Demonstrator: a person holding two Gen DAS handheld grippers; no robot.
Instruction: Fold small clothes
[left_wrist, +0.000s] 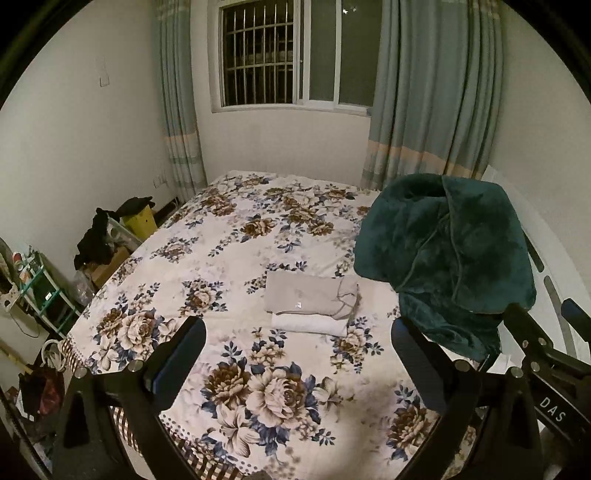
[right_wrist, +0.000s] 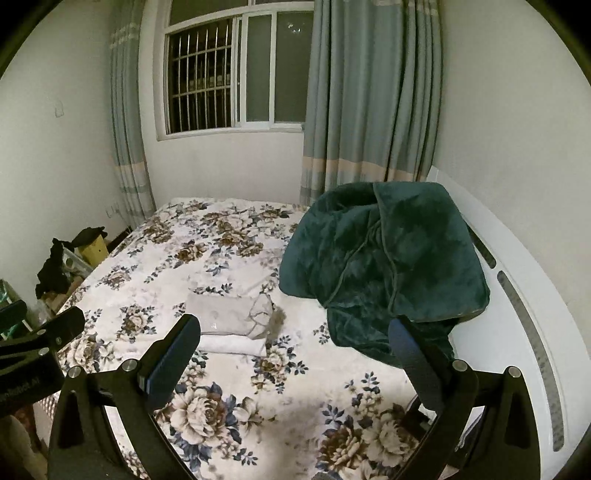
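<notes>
A folded grey garment (left_wrist: 310, 299) lies on a folded white garment (left_wrist: 308, 325) in the middle of the floral bed sheet (left_wrist: 229, 236). The same stack shows in the right wrist view, grey piece (right_wrist: 229, 314) on the white piece (right_wrist: 232, 345). My left gripper (left_wrist: 297, 354) is open and empty, held above the bed just in front of the stack. My right gripper (right_wrist: 295, 354) is open and empty, to the right of the left one. The right gripper's body (left_wrist: 546, 354) shows at the right edge of the left wrist view.
A dark green plush blanket (left_wrist: 447, 254) is heaped at the right on the bed, against the white headboard (right_wrist: 524, 306). Boxes, a yellow container (left_wrist: 138, 219) and dark clothes (left_wrist: 94, 243) crowd the floor left of the bed. A window and curtains (left_wrist: 432, 85) are behind.
</notes>
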